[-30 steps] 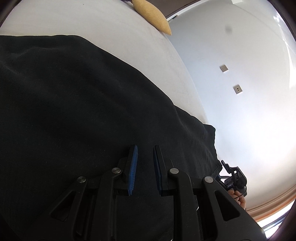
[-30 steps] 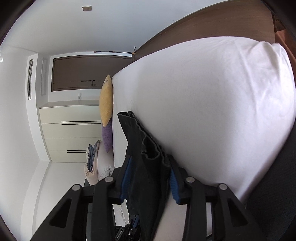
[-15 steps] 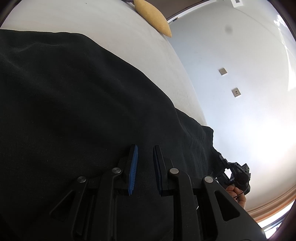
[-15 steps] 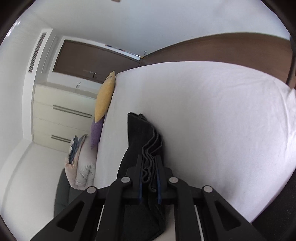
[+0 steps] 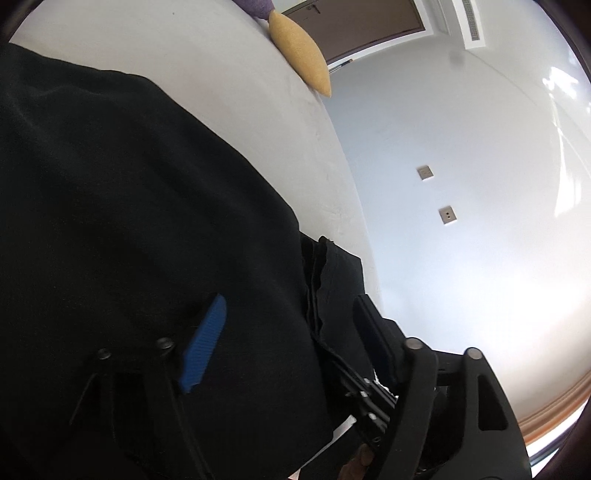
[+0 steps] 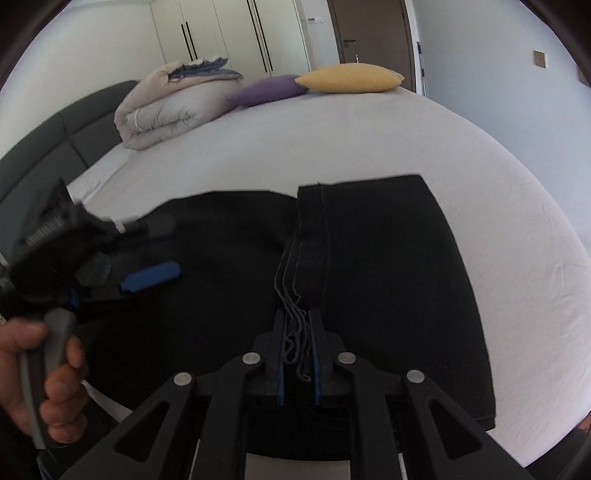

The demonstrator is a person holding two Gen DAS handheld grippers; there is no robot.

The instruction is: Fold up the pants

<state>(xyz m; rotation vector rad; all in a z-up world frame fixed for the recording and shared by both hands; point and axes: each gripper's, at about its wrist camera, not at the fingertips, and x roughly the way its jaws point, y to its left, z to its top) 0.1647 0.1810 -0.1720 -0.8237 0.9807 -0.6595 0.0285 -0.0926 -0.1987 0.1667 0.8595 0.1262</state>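
Right gripper (image 6: 298,354) clamped nearly shut on a bunch of hem edges of the black pants (image 6: 388,277), wavy layered cloth edges pinched between the blue pads. Left gripper (image 6: 155,251) spreading, jaws opening over the pants, pads clear of the cloth, nothing pinched between them; gripped at its grey handle by a hand (image 6: 48,384) at the near left of the pants. Same left gripper (image 5: 284,332) from its own camera: blue pad (image 5: 203,350) and black opposite finger wide apart above the dark fabric (image 5: 129,221).

Pants lying flat on the white bed sheet (image 6: 332,147), one folded layer with a stitched seam lying over the right half, a stack of edges running down toward the right gripper. Beyond the pants, at the far edge of the bed: yellow cushion (image 6: 351,77), purple cushion (image 6: 269,90) touching it, folded beige duvet (image 6: 166,107) further left. Behind those, white wardrobe doors (image 6: 221,33) and a brown door (image 6: 369,33). No readable writing or brand marks anywhere; two blank wall plates (image 5: 436,194) on the pale wall right of the pants.
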